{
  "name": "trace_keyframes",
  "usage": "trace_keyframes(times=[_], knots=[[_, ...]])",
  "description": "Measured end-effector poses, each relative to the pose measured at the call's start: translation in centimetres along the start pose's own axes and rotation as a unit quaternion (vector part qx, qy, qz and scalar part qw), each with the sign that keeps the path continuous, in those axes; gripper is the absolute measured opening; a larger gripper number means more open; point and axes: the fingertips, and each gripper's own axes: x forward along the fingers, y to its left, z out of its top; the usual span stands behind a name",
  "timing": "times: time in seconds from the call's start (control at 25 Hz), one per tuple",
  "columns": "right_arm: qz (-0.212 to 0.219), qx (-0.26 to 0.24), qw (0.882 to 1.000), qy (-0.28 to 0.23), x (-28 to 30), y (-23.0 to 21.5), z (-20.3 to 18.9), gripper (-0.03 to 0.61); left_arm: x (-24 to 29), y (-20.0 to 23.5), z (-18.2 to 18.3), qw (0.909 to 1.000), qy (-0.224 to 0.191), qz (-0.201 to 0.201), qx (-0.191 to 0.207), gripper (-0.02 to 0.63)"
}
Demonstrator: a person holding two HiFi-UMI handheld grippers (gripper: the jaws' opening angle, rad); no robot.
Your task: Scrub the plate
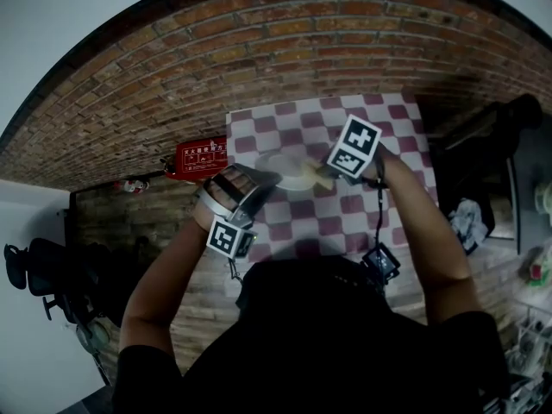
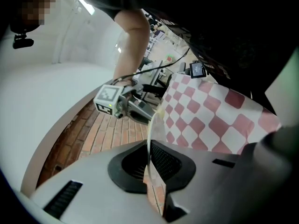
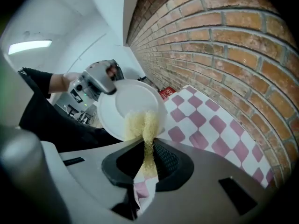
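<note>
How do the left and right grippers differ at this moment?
The left gripper grips the white plate by its rim; the right gripper grips a yellow scrubber. The left gripper's load is thin and rigid, the right gripper's soft and bunched. Both are shut.

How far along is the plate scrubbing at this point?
Done: the left tongs clamp the white plate by its rim, held up over the checked cloth. In hand: the right tongs press a yellow scrubber to its face. Left: finishing the scrub and setting the plate down.
</note>
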Motion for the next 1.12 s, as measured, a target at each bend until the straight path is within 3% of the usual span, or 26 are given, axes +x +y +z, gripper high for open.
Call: trace_keyframes(times=[0.28,0.4,0.6,0.8,0.96,1.12], knots=[[-0.04,0.026,0.999,0.004,1.0,-4.2,0.7,0.052,0.8,1.5,4.3,0.9988,-0.046,0.012,0.01,0.021],[-0.039,0.008,0.999,-0.018,0.1,-3.2,3.3,0.052,1.4,1.4,5.2,0.9983,-0.057,0.008,0.013,0.021],[0.001,-0.034,0.998,-0.052,-1.5,1.5,6.2,0.052,1.9,1.4,5.3,0.9981,-0.061,0.007,0.006,0.021],[0.008,-0.044,0.999,-0.022,-1.9,2.9,3.7,0.052,1.6,0.1,3.8,0.999,-0.043,-0.005,0.014,0.02],[-0.005,-0.02,1.0,0.013,-1.1,1.0,0.5,0.054,1.3,0.0,3.8,0.9988,-0.041,-0.005,0.025,0.021],[-0.029,-0.002,0.999,0.018,-0.4,-1.1,0.2,0.054,1.4,0.2,4.4,0.9986,-0.044,-0.002,0.029,0.021]])
